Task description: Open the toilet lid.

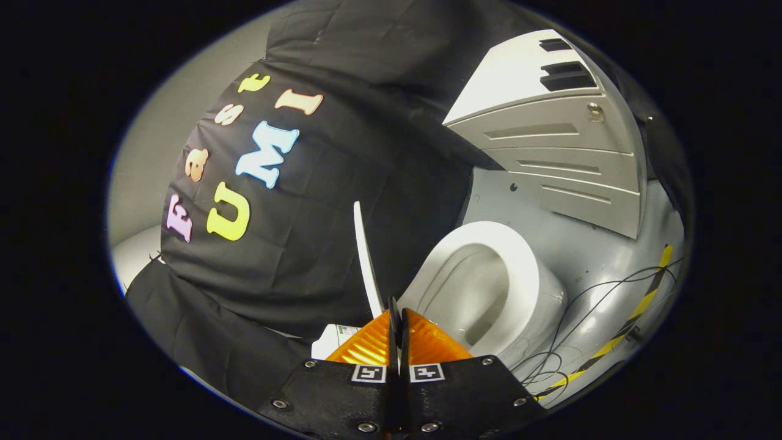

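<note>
The white toilet (537,287) lies just beyond my fingers, its seat ring and open bowl (482,293) both exposed. The lid (364,256) stands raised and shows edge-on as a thin white strip against the black cloth wall. Its lower end runs down to the left orange finger (366,345). My gripper (396,308) is shut, with the black fingertips pressed together and nothing visible between them. The lid's edge sits right beside the left fingertip, on its outer side.
A grey panelled cabinet (550,140) stands on the grey floor beyond the toilet. Loose black cables (586,318) and a yellow-and-black striped strip (641,305) lie on the floor beside the bowl. A white label or box (333,339) sits by the left finger.
</note>
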### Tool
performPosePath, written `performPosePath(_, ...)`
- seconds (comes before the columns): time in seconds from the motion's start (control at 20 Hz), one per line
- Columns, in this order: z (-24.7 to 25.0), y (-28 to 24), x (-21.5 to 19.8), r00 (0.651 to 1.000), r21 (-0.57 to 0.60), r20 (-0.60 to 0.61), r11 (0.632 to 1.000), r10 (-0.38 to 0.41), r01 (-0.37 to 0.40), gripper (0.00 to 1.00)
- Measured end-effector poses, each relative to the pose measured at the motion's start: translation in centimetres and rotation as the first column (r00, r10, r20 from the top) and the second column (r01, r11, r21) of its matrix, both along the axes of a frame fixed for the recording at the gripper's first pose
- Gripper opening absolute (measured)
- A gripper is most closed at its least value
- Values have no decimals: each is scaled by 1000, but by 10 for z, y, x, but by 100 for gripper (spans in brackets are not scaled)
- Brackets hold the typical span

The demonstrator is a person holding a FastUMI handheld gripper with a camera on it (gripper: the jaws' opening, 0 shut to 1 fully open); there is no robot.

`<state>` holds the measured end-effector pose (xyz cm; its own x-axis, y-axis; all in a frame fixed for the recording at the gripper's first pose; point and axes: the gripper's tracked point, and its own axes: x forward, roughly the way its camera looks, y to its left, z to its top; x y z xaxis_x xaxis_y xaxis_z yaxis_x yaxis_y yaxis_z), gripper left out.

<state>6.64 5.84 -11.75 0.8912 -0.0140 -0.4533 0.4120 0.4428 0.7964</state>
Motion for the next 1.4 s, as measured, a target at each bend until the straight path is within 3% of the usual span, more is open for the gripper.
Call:
performPosePath(0.3,16,11,5,1000,-32,8,999,22,-22,0)
performPosePath(0.75,54,44,15,996,-174,37,982,86,-78,0)
performPosePath(1.4,102,103,30,976,-393,58,903,210,-171,0)
